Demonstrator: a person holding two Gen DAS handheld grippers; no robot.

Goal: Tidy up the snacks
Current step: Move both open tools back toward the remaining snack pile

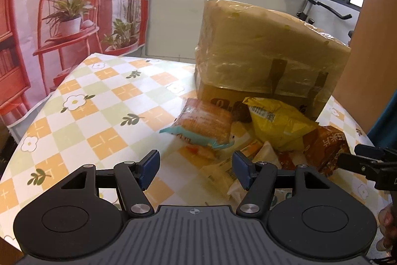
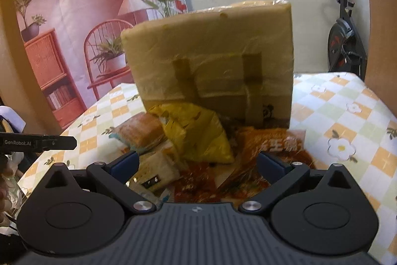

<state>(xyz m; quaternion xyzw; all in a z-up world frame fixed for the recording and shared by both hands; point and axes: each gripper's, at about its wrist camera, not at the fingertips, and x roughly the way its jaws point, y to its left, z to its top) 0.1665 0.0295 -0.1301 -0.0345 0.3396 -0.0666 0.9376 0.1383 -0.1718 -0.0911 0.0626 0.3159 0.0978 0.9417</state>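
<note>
Heaped on the bench (image 1: 104,101) against a tape-wrapped cardboard box (image 1: 263,51): a pile of snacks (image 1: 248,138). Topmost, a yellow crinkled bag (image 2: 198,138) with a barcode strip, print too blurred to read. Beside it a brown packet edged in teal (image 1: 206,126), and an orange-red packet (image 2: 270,148) printed in large white Chinese characters. Lower down, pale wrappers (image 2: 156,173) with unreadable small print. Left gripper (image 1: 196,165) low over the near edge of the pile, fingers (image 1: 148,168) partly spread, gripping nothing. Right gripper (image 2: 198,165) over the heap, fingers (image 2: 270,165) spread wide and empty. "GenRobot.AI" legible on the left gripper's side in the right wrist view.
</note>
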